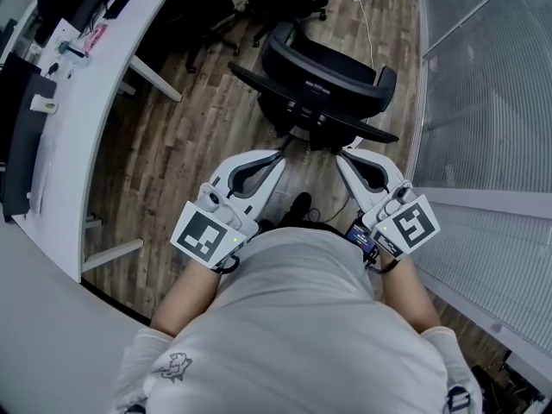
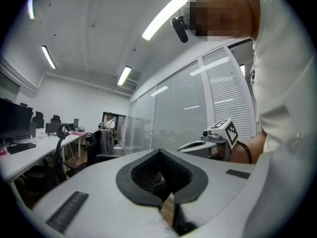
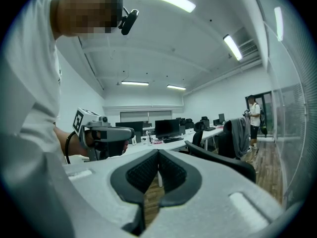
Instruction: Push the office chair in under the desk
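Fingers L+R shut | office chair just ahead | contact unclr

I see a black office chair on brown-grey wood-plank flooring. The desk has a white top. My left gripper and right gripper are pale grey-white, with black ribbed pads. Each carries a cube printed with black-and-white square markers. The shirt is light grey. The blinds show fine grey stripes.
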The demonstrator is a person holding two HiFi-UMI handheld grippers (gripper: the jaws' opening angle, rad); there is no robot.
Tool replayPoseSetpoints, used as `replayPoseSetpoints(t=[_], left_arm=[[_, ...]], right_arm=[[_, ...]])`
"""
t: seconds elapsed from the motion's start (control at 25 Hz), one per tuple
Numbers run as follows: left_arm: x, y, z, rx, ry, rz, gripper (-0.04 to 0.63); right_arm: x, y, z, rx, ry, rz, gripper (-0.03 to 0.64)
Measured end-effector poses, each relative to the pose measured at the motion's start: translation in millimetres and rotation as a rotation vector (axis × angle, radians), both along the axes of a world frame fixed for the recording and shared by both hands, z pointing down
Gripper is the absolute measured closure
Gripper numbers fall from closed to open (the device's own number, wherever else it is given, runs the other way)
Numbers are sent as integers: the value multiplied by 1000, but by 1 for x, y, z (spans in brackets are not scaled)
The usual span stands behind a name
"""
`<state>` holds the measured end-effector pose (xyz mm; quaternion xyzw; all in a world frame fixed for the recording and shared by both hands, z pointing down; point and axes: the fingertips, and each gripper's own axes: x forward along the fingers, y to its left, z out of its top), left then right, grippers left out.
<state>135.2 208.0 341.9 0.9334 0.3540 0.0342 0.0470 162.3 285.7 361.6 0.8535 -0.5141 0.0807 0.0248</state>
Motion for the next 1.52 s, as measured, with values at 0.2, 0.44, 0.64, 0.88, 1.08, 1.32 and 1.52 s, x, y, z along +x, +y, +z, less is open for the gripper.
replayPoseSetpoints(t=[0.2, 0.44, 0.64, 0.88, 1.08, 1.32, 1.52], left_arm=[[42, 19, 5, 10, -4, 39, 597], [83, 32, 16, 49, -18, 81, 597], [112, 25, 24, 92, -33, 115, 597], [143, 10, 34, 137, -27, 192, 597], [153, -3, 57, 249, -29, 343, 595], [168, -7, 69, 351, -13, 492, 595], [169, -10, 97, 476, -23, 618, 587]], right_arm=[[38, 19, -1, -4, 6, 15, 614], [68, 37, 4, -20, -3, 46, 614], [86, 41, 7, -25, -10, 99, 614], [105, 38, 15, -34, -19, 187, 613], [117, 29, 16, -46, -25, 260, 612], [131, 22, 26, -77, -50, 329, 577], [133, 16, 42, -131, -59, 346, 542]])
